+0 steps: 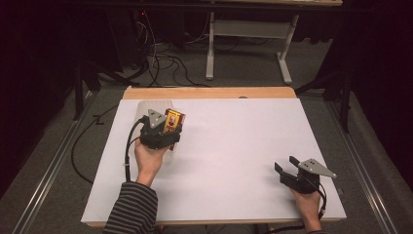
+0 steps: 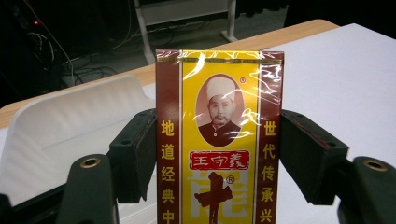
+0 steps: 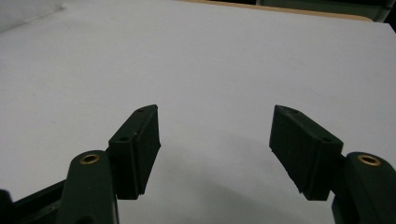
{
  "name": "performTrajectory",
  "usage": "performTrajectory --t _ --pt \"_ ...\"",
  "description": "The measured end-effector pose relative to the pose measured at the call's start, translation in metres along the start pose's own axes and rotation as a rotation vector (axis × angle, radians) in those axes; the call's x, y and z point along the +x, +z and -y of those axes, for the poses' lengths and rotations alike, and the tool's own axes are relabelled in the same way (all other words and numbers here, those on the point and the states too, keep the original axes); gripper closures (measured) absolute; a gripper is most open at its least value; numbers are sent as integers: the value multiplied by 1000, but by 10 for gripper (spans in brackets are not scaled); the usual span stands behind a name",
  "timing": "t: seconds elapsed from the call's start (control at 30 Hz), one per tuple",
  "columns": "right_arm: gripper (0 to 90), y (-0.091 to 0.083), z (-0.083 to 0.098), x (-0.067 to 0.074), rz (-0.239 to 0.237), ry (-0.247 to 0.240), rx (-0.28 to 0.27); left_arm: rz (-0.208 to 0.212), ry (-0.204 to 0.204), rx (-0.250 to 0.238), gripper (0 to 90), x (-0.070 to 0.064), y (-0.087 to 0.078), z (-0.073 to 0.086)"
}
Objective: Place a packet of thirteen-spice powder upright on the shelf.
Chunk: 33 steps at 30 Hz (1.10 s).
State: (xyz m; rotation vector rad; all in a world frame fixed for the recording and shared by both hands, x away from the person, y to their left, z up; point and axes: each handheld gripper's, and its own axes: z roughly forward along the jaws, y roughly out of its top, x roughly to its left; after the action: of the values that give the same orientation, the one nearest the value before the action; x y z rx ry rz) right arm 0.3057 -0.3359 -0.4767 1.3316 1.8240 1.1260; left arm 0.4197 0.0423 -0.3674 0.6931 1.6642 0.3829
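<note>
A flat yellow and maroon box [image 2: 218, 126] with a portrait and red and gold characters stands upright between the jaws of my left gripper [image 2: 218, 158], which is shut on its two long sides. In the high view that box [image 1: 174, 118] is held just above the white table top at the far left, in my left gripper [image 1: 170, 128]. My right gripper [image 1: 287, 166] rests near the front right corner, open, with nothing between its jaws. In its own view the right gripper [image 3: 215, 140] looks across bare white surface.
A translucent white bin [image 1: 145, 107] lies just behind the left gripper, also seen as the white bin [image 2: 70, 121]. The white board [image 1: 234, 146] covers the table, with a wooden strip [image 1: 209, 92] at the far edge. Cables and a table frame [image 1: 248, 34] lie on the floor beyond.
</note>
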Motion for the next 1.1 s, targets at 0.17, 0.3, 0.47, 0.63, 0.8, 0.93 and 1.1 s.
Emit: performTrajectory --t 0.17,0.3,0.47,0.63,0.8,0.93,1.1 --pt "339 0 0 0 4 -3 -2 -26 13 1 329 6 2 0" --pt "339 -1 0 -1 -3 13 -10 -31 -3 -1 330 9 3 -2" --pt "340 -1 0 0 1 -2 -10 -45 0 -15 330 16 4 -6" --pt "341 -1 0 0 2 -2 -9 -47 9 -27 329 23 5 -10" --pt "341 -1 0 0 4 -6 -11 -49 -7 -29 329 27 4 -10" --pt "341 -1 0 0 5 -8 -11 -58 -15 -32 329 31 4 -11" --pt "341 -1 1 1 6 -7 -10 -55 -3 -31 329 35 3 -10"
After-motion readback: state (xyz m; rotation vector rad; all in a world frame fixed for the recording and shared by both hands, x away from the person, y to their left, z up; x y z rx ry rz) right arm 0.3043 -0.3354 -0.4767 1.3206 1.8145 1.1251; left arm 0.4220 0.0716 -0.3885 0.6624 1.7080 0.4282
